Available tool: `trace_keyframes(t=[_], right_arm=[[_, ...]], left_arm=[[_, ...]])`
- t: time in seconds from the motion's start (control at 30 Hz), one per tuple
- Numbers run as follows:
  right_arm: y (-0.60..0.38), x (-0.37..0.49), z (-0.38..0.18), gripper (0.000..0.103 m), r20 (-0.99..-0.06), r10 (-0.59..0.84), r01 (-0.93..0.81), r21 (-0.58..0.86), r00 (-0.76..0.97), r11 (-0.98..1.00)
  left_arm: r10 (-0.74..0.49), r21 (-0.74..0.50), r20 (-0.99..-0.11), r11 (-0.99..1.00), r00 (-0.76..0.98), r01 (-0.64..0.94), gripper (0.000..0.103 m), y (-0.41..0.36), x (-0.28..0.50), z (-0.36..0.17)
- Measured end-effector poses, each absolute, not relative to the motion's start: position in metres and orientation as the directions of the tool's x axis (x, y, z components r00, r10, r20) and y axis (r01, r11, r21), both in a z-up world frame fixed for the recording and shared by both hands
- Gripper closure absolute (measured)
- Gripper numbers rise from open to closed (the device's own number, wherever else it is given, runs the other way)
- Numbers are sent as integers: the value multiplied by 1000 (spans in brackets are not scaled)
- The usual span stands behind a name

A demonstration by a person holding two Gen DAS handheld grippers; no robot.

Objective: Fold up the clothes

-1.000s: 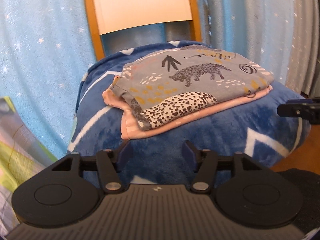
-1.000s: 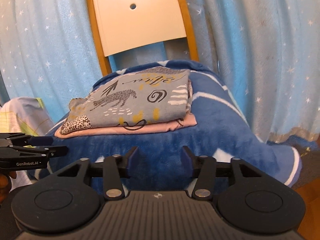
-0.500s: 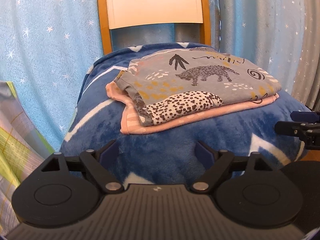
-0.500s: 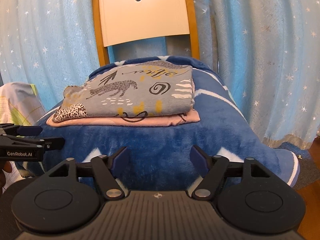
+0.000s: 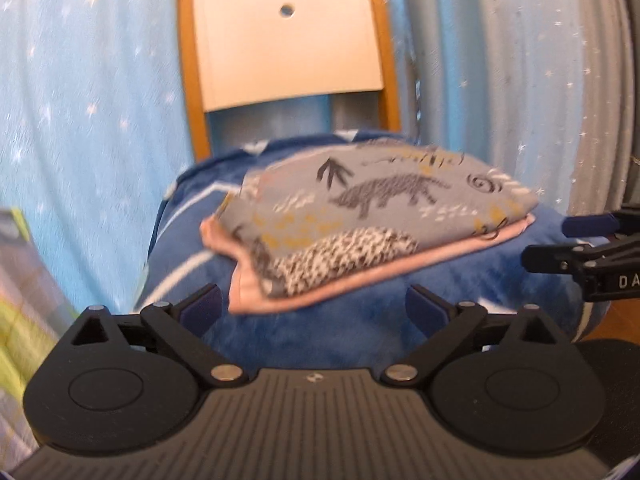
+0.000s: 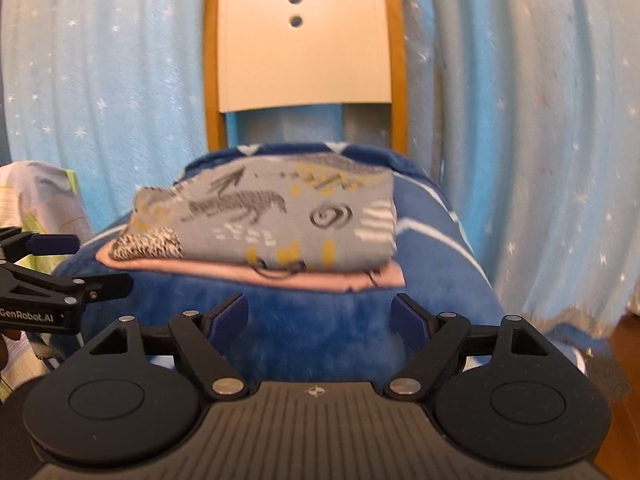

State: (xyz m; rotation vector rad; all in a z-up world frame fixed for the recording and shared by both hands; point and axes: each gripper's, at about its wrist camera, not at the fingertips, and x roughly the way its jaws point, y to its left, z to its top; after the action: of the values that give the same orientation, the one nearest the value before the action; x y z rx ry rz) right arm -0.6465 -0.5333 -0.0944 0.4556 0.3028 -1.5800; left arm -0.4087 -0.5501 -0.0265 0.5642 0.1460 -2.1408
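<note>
Motion blur softens the folded clothes [image 5: 372,236] on the blue blanket [image 6: 320,332]; both grippers [image 5: 312,308] [image 6: 320,316] hover just short, jaws apart, empty.

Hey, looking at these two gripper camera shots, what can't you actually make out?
- Pink garment under the folded grey animal-print garment: only its edges show, both views.
- Chair seat: covered by the blue fleece blanket, both views.
- Cream chair back: top cut off by the frame.
- Yellow-green patterned fabric: left wrist view, blurred and cropped.
- Right gripper: body cropped at the left view's edge.
</note>
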Motion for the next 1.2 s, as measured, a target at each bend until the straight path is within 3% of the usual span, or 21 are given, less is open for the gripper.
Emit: trace_keyframes(t=[0.23, 0.47, 1.2], right_arm=[[-547, -650, -104, 20, -525, -850, 988, 96, -56, -125], [-547, -640, -115, 2, -533, -841, 990, 49, -88, -134], [-548, -626, -124, 0, -499, -853, 984, -3, -154, -177]], left_arm=[[-692, 37, -518, -606, -503, 795, 5, -558, -417, -36], [-700, 60, -530, -594, -479, 802, 1, -558, -423, -47], [-750, 44, -505, -516, -426, 856, 0, -554, -426, -52]])
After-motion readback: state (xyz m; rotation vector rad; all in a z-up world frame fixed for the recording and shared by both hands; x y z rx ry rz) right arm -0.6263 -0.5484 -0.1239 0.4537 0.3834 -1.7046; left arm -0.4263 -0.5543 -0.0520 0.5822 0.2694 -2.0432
